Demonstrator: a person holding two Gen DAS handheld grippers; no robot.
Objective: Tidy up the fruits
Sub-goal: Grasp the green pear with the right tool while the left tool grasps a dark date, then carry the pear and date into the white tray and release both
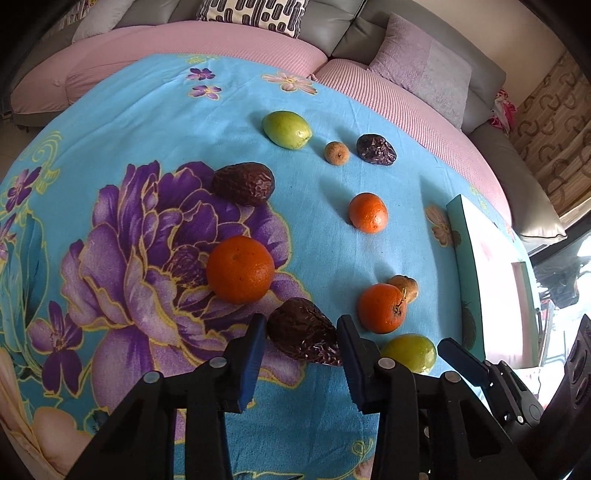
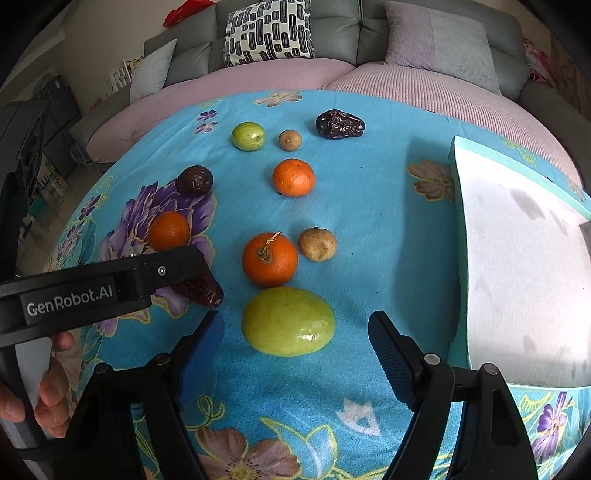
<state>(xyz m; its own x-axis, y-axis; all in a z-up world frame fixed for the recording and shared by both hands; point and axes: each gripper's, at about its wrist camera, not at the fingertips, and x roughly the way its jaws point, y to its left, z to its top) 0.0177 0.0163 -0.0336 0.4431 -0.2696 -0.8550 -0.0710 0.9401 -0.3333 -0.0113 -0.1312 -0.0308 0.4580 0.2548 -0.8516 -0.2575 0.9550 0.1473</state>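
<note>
Both wrist cameras look steeply down, close over the blue flowered cloth point(image 1: 314, 229) toward the far grey sofa point(image 2: 332, 22). They share the fruit; exact heights are perhaps unclear.

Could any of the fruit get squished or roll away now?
Maybe. The left gripper has its fingers around a soft, wrinkly date; squeezing too hard could squash it. An orange sits right beside that date, so a finger might bump it and it may roll across the cloth. The right gripper is open around the green fruit, which looks smooth and shiny, so it might slip out when lifted.
</note>
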